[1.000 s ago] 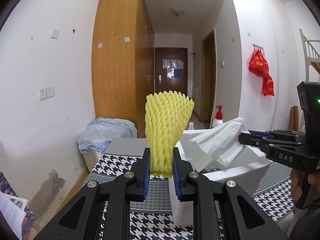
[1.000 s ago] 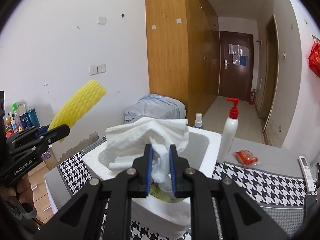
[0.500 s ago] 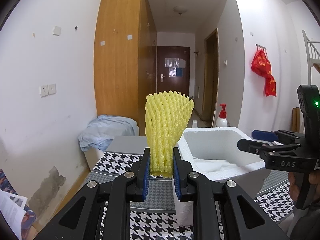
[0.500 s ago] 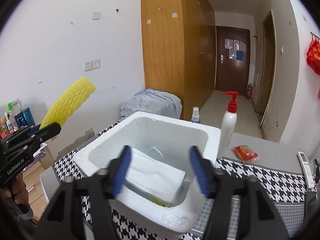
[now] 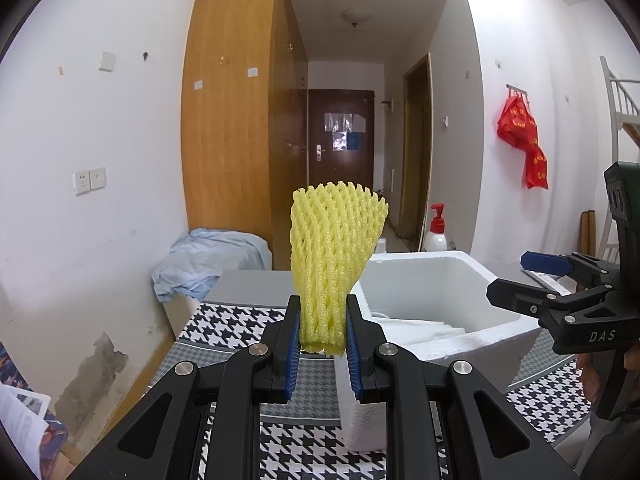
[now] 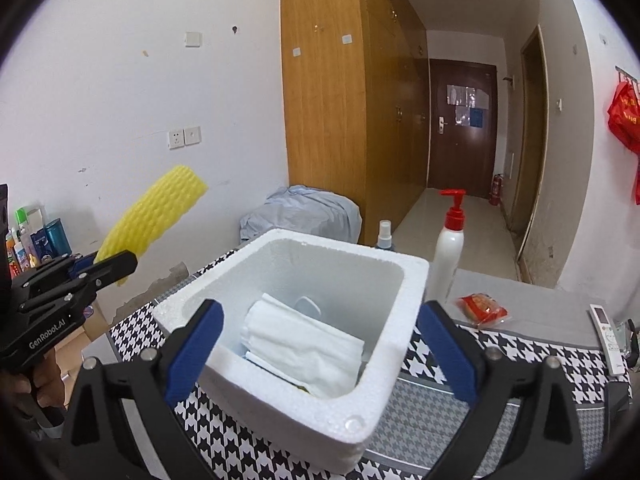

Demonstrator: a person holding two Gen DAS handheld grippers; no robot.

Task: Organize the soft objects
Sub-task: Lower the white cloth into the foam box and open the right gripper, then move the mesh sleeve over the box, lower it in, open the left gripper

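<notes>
Pinching a ribbed yellow foam net (image 5: 334, 256), the left claw (image 5: 323, 340) hides its base; the right claw (image 6: 320, 350), opening empty, frames crumpled towel (image 6: 304, 350) at twelve o'clock.

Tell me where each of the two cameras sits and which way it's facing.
Left wrist: behind the left gripper, looking down the hallway; its fingers pinch a yellow foam net.
Right wrist: behind the right gripper, angled down into the foam box holding a white towel; its fingers are opening, empty.
Shared: box, net, each other's gripper.
</notes>
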